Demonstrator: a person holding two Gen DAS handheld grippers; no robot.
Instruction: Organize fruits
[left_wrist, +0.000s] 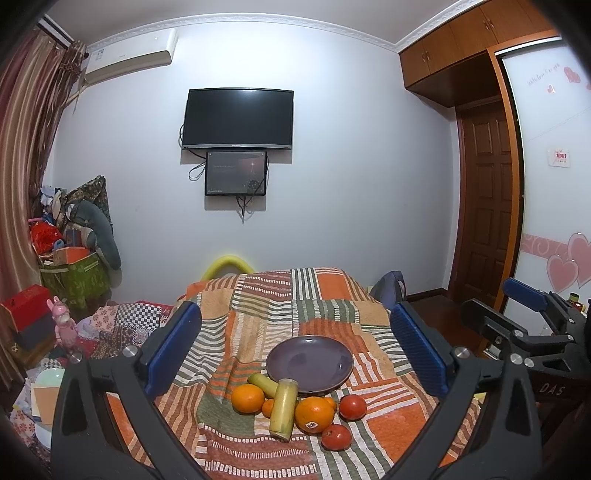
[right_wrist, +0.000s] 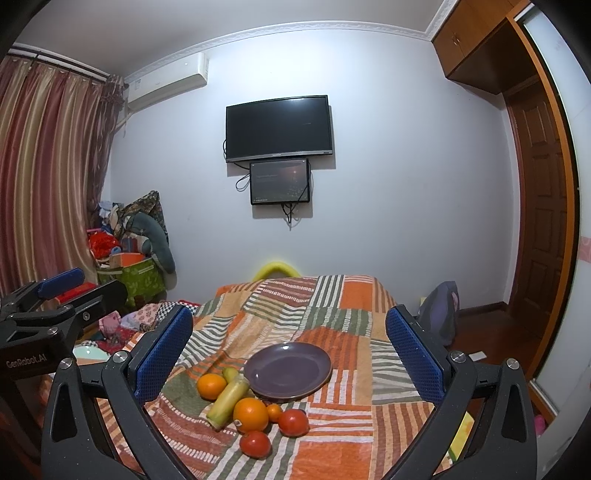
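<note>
A purple plate (left_wrist: 309, 363) (right_wrist: 289, 370) lies bare on a table under a patchwork cloth. In front of it is a cluster of fruit: two large oranges (left_wrist: 247, 398) (left_wrist: 314, 414), small tangerines (left_wrist: 269, 407), two tomatoes (left_wrist: 352, 407) (left_wrist: 335, 437) and two bananas (left_wrist: 283, 408) (left_wrist: 262, 384). The same fruit shows in the right wrist view: oranges (right_wrist: 211, 386) (right_wrist: 250, 414), tomatoes (right_wrist: 293, 422) (right_wrist: 255, 444), a banana (right_wrist: 229, 403). My left gripper (left_wrist: 297, 350) hovers open above and short of the fruit, holding nothing. My right gripper (right_wrist: 290, 350) is likewise open and holds nothing.
The patchwork cloth (left_wrist: 325, 295) drapes over the table edges. Clutter, boxes and a pink toy (left_wrist: 64, 326) lie at the left. A wardrobe and wooden door (left_wrist: 484, 206) stand at the right. A TV (left_wrist: 238, 119) hangs on the far wall.
</note>
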